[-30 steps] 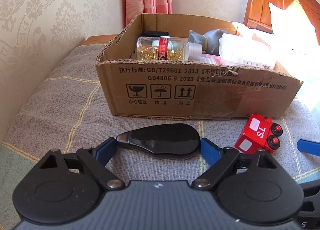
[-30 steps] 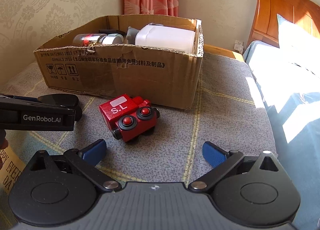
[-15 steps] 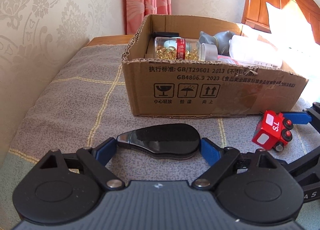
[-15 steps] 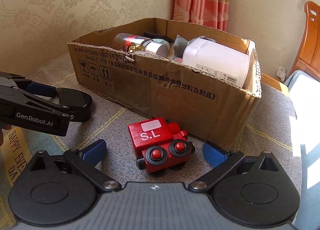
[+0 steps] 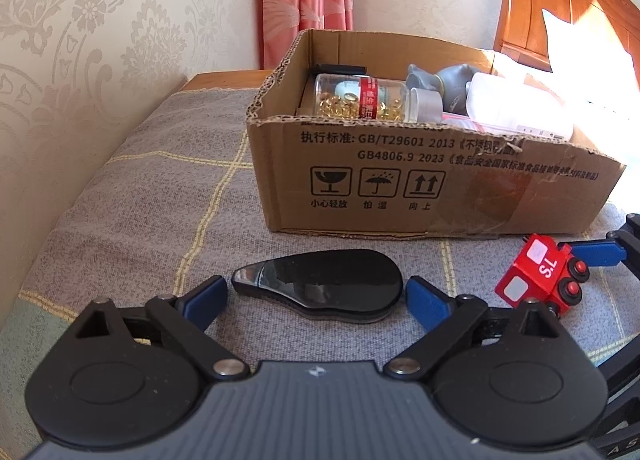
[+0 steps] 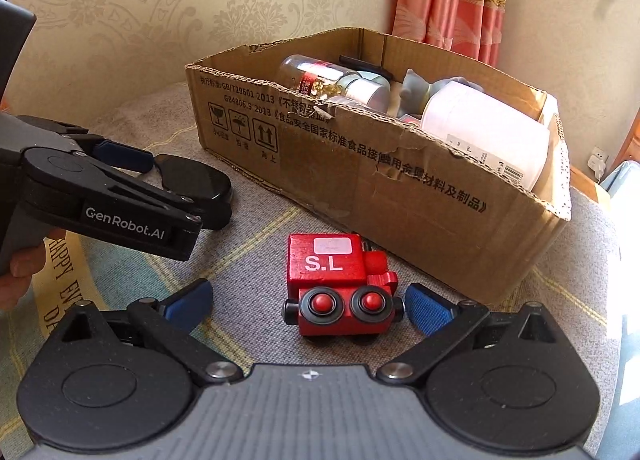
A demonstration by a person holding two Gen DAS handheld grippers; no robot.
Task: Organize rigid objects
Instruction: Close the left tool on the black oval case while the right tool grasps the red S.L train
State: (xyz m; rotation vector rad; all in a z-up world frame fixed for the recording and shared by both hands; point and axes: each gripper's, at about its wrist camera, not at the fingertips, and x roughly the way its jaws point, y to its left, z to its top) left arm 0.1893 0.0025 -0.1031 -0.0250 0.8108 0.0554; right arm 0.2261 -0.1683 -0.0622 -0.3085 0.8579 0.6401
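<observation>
Red toy train [image 6: 340,284] sits between our right hand-held gripper's [image 6: 308,302] wide fingers, right pad touching. Black glossy case [image 5: 320,286] lies between our left hand-held gripper's [image 5: 316,296] wide fingers. Cardboard box [image 6: 400,180] just beyond.

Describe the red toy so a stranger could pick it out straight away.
Find the open cardboard box on the grey checked blanket. In front of its long printed side, outside it, stands a small red toy train, between the open fingers of the right gripper. Unlike the flat black object nearby, it is a red block with "S.L" in white and black wheels with red hubs.
</observation>
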